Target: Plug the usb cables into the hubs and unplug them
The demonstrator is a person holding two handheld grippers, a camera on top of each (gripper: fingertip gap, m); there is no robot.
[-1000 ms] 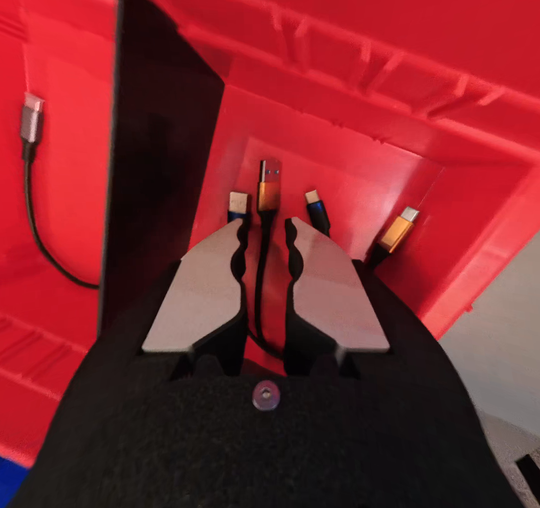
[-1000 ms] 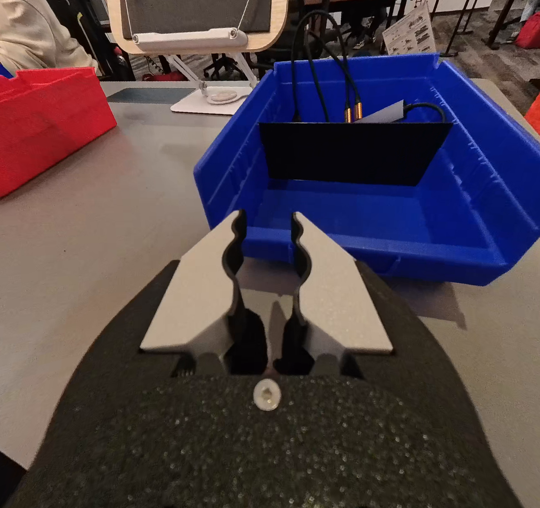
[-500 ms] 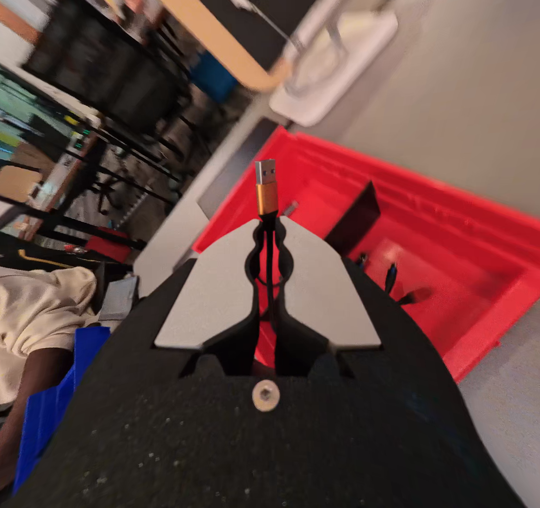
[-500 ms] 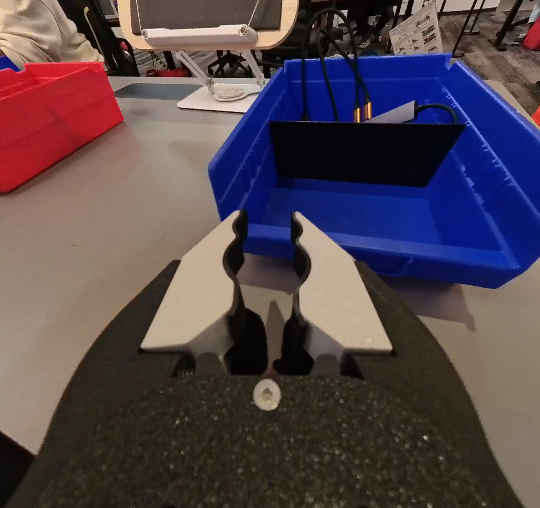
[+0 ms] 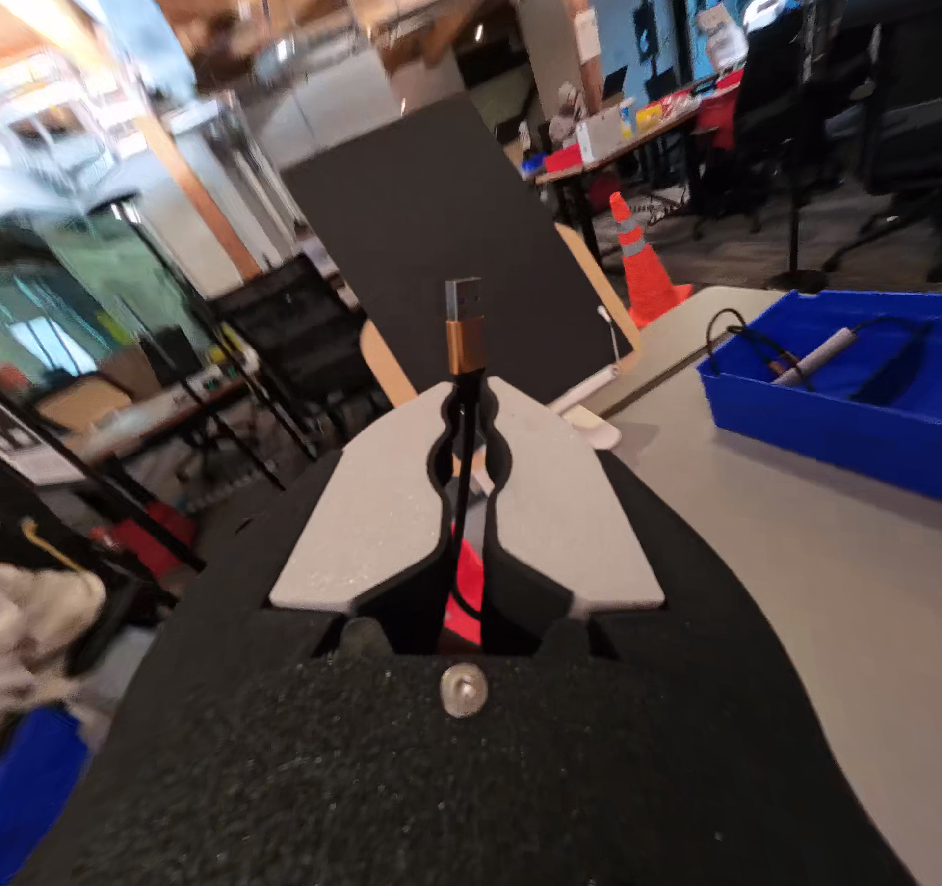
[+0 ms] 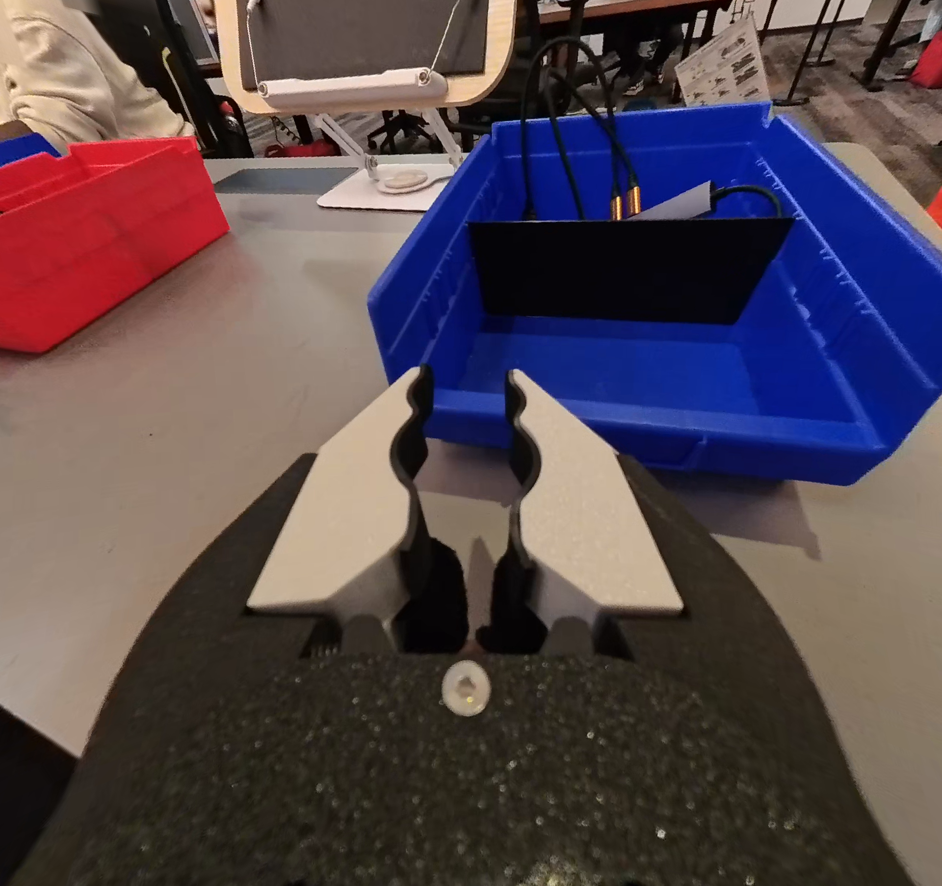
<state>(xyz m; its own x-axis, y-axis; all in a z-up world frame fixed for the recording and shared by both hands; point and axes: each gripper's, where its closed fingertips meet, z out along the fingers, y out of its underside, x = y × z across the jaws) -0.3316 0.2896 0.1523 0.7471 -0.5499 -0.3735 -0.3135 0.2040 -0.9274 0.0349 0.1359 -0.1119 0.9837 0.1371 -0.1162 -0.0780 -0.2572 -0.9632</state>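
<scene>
The USB cable runs up the narrow gap between the two grey fingers of the left gripper, which are drawn in tight on its black cord just below the plug. The plug stands upright past the fingertips: a copper-orange sleeve topped by a silver USB-A shell, its open end pointing away from the camera (the far background here is smeared by motion). The cord drops between the fingers, with a patch of red showing behind it low in the gap.

The right gripper has its fingers parted with a clear gap, nothing between them, held above the grey table just in front of the blue bin. A black divider splits that bin; the near compartment shows only its blue floor. Behind the divider lies a grey hub, tilted, with two copper-sleeved plugs side by side at its left end and their black cables arching up over the bin's back wall; its own dark lead curls off to the right.

The red bin sits well apart at the table's left. Beyond both stands a wood-framed board on a white stand.
</scene>
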